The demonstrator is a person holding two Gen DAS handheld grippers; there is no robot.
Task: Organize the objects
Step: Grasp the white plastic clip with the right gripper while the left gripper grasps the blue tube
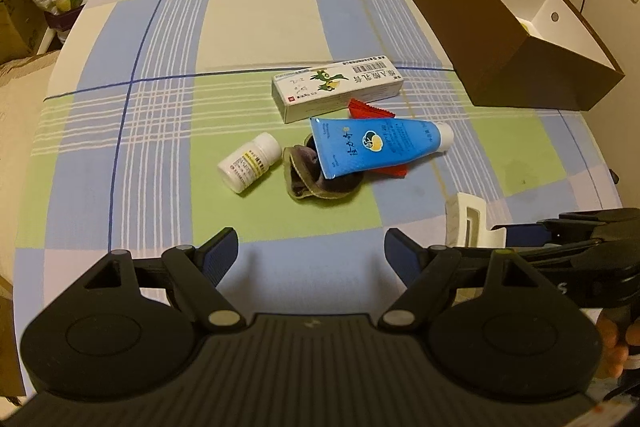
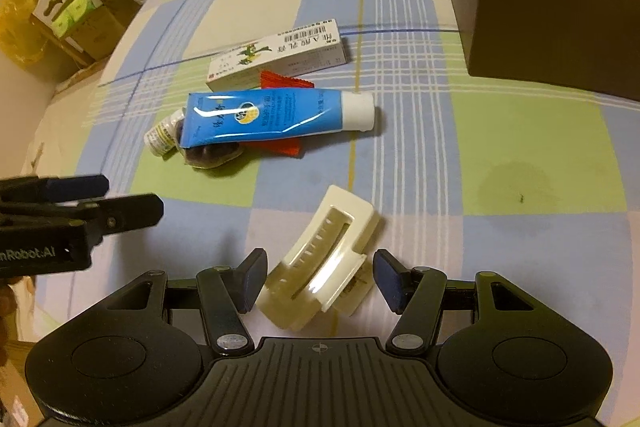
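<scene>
My right gripper [image 2: 318, 277] straddles the cream hair claw clip [image 2: 320, 263], jaws apart; blue tube [image 2: 264, 115] beyond; left gripper [image 1: 312, 255] gapes empty.

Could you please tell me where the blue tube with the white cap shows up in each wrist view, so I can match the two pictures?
Left wrist view: the blue tube lies just right of centre, cap pointing right, its flat end resting on a dark pouch.
Right wrist view: the blue tube lies left of centre, upper half, cap pointing right.
Shared landmark: the white medicine carton just behind the tube.
</scene>
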